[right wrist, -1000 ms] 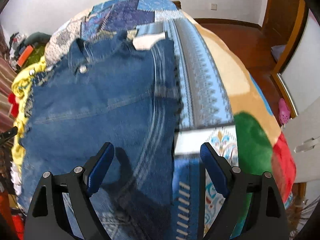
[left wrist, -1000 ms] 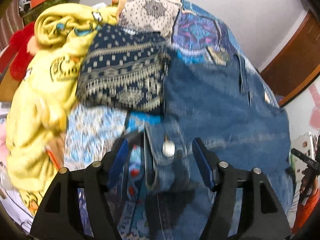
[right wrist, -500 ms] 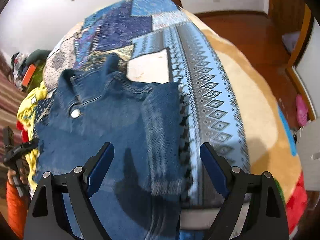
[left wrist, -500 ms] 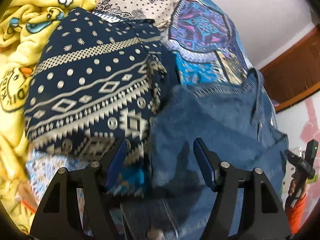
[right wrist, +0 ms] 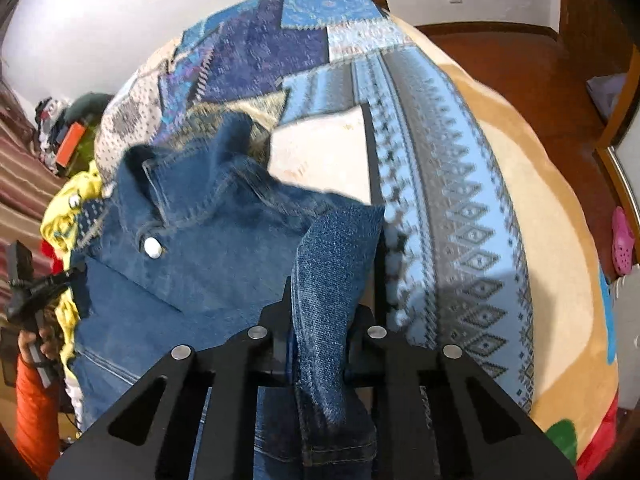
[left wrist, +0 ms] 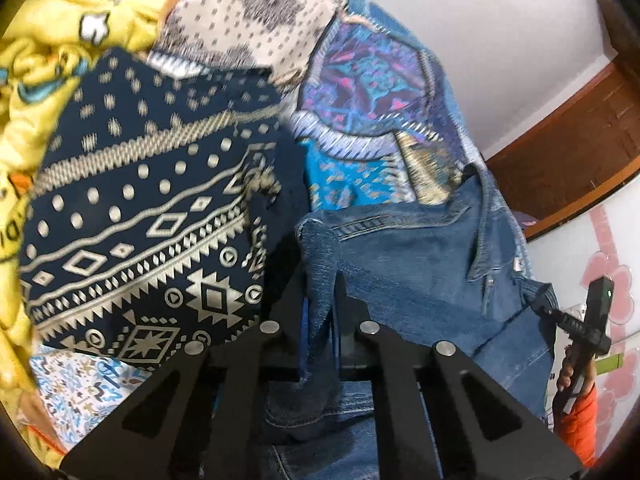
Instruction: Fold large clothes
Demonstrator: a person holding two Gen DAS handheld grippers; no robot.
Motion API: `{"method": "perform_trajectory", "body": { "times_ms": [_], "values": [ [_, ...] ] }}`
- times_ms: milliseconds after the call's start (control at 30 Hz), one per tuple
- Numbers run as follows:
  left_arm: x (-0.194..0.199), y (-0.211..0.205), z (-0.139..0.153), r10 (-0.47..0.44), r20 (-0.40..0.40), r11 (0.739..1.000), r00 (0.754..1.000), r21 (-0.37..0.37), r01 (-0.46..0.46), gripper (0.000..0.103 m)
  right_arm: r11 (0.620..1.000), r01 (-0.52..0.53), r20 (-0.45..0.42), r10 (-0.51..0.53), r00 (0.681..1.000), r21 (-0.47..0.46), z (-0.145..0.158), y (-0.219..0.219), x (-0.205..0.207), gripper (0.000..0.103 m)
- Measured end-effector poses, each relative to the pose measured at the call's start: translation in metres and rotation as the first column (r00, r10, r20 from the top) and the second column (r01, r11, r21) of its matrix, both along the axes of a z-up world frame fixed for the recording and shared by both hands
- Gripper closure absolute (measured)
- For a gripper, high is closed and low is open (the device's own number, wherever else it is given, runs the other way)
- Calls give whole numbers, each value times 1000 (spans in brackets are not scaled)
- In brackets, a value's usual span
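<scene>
— On the patchwork bedspread [right wrist: 452,184], where did the denim jacket [right wrist: 208,256] lie?
— Spread at the left side, collar far, beside a navy patterned garment [left wrist: 140,216] and a yellow blanket [left wrist: 48,68].
— And the grippers?
— Left gripper [left wrist: 320,300] was clamped on a denim edge; right gripper [right wrist: 326,300] was clamped on another. I judged a fold beginning — next, carry both edges across evenly.
— Any writing?
— Yellow blanket lettering, too cropped to read.

Around you: white wall [right wrist: 100,32], reddish wooden floor [right wrist: 520,56], patchwork-covered bed [right wrist: 440,160], brown wooden door [left wrist: 580,136].
</scene>
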State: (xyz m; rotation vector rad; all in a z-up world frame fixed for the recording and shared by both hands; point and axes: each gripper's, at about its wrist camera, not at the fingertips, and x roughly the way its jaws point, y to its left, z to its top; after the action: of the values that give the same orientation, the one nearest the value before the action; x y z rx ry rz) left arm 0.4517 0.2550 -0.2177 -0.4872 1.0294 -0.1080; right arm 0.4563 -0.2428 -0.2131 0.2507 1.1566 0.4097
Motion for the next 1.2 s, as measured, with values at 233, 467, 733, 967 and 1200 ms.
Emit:
{"method": "perform_trajectory", "body": {
  "times_ms": [233,467,733,967,1200],
  "values": [
    [-6,-1,47,-1,80,996,997,94,-6,96,999,-36,119,40,992,-36,44,26,23,92],
    [14,13,65,70,132,988,989,127,-87,96,998,0,242,14,970,-58,75,45,50,93],
    [36,14,6,120,0,968,993,222,-117,92,982,-6,132,31,991,-188,11,55,73,87],
    [27,0,-13,84,-62,941,995,333,-58,71,950,-12,96,45,994,-313,-9,48,60,45],
    [0,-18,25,27,-19,928,999,371,-18,62,945,-48,121,91,988,-324,16,51,33,44]
  ]
}}
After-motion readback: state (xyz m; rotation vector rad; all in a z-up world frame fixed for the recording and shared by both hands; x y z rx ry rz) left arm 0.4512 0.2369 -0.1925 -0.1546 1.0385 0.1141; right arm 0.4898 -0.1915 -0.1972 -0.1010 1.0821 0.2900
